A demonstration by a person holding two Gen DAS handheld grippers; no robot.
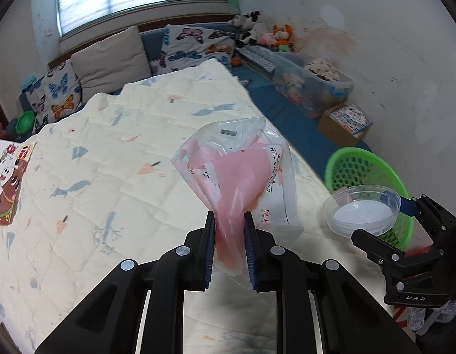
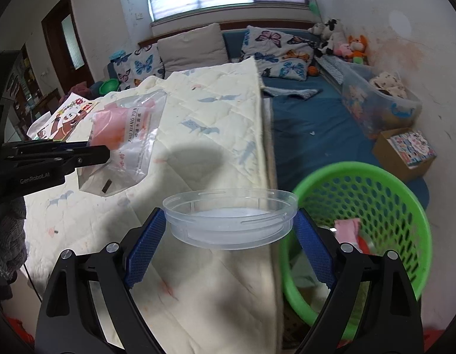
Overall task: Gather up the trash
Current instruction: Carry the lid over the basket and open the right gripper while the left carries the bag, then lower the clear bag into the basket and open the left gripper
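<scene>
My left gripper [image 1: 229, 236] is shut on a clear and pink plastic wrapper bag [image 1: 242, 171] and holds it up above the cream quilt [image 1: 110, 147]. The bag [image 2: 124, 138] and left gripper [image 2: 107, 152] also show in the right wrist view. My right gripper [image 2: 229, 224] is shut on a clear round plastic lid [image 2: 231, 218], held at the bed's edge beside a green mesh basket [image 2: 375, 194]. The lid [image 1: 362, 209] and basket [image 1: 366, 165] also show in the left wrist view. The basket holds some pink and red scraps [image 2: 350, 230].
A picture book [image 1: 9, 183] lies on the quilt's left edge. Butterfly pillows [image 2: 275, 50], plush toys [image 2: 346, 44], a clear storage bin [image 2: 378, 103] and a cardboard box [image 2: 405, 150] sit on the blue mat [image 2: 316, 129] along the wall.
</scene>
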